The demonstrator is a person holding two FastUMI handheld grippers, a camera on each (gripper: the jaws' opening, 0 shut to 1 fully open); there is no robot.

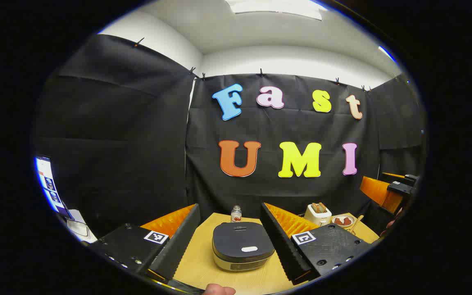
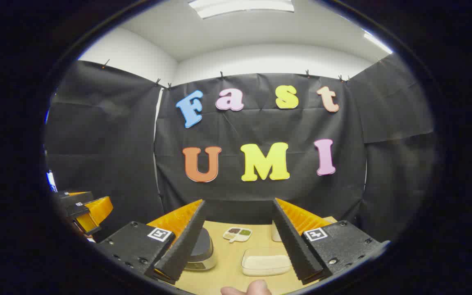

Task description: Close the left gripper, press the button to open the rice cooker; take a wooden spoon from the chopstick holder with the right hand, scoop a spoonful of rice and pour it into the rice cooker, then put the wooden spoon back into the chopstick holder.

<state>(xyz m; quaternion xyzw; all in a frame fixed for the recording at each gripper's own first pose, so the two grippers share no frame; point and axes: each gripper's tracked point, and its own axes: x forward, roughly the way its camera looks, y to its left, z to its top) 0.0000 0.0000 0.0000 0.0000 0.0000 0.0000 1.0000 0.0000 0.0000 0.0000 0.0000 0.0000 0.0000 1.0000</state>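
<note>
The rice cooker (image 1: 243, 247) sits shut on the wooden table (image 1: 203, 262), dark lid down, its pale oval button (image 1: 249, 249) showing on top toward the front. In the left gripper view it lies right between the left gripper (image 1: 230, 241) fingers, which stand wide apart, released, gripping nothing and well short of the cooker. Just behind the cooker stands a small bottle (image 1: 236, 214). Off to the right there's a toaster (image 1: 317, 213) with slices poking up, and beside it a bowl (image 1: 343, 221) with something reddish-brown in it; a wooden stick (image 1: 357, 223) leans by the bowl, and I can't tell if that's the spoon. At the far right edge of this view, the other gripper (image 1: 400, 189) shows orange and black, raised above the table. Over to the right gripper view: the right gripper (image 2: 238, 241) is spread open too, empty. The cooker peeks out behind its left finger (image 2: 182, 246). Between the fingers lies a clear tub of rice (image 2: 265, 262) on the table, and farther back a small divided tray (image 2: 237, 234) with dark and green portions. A fingertip (image 2: 256, 287) pokes in at the bottom edge of that view.
</note>
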